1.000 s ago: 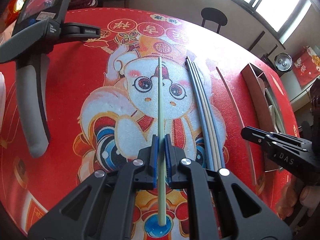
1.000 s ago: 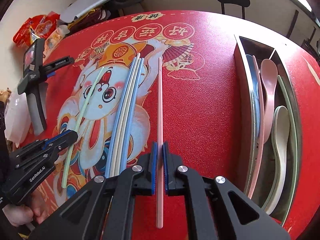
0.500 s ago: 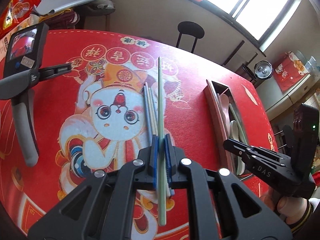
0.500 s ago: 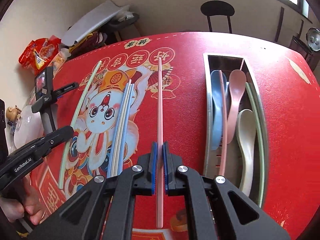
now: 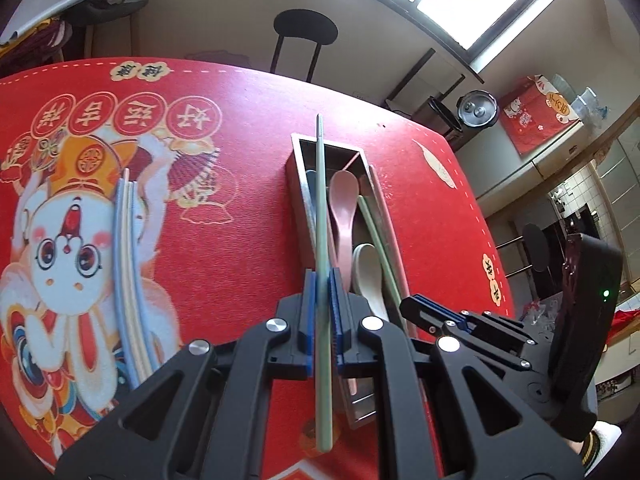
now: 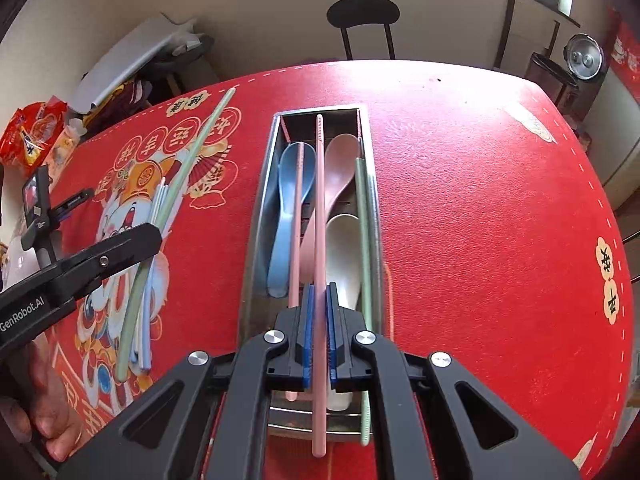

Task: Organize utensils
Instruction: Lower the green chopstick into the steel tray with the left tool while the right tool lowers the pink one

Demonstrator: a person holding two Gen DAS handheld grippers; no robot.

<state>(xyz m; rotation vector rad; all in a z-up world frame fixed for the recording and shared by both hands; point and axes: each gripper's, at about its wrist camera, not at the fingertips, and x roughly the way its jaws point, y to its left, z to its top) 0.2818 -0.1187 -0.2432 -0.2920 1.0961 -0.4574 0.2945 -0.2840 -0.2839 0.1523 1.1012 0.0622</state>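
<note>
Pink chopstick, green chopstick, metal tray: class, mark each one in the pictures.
pink chopstick [image 6: 319, 200]: right wrist view, mid-shaft beyond the pads, above the tray.
green chopstick [image 5: 321, 208]: left wrist view, mid-shaft beyond the pads.
metal tray [image 6: 262, 184]: right wrist view, its left wall.

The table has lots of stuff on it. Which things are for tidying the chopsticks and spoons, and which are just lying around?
For the job:
- green chopstick in the left gripper
- pink chopstick in the right gripper
- metal tray with spoons
- blue and cream chopsticks on the mat

Just lying about:
- spare gripper tool
- snack bags
- chair
</note>
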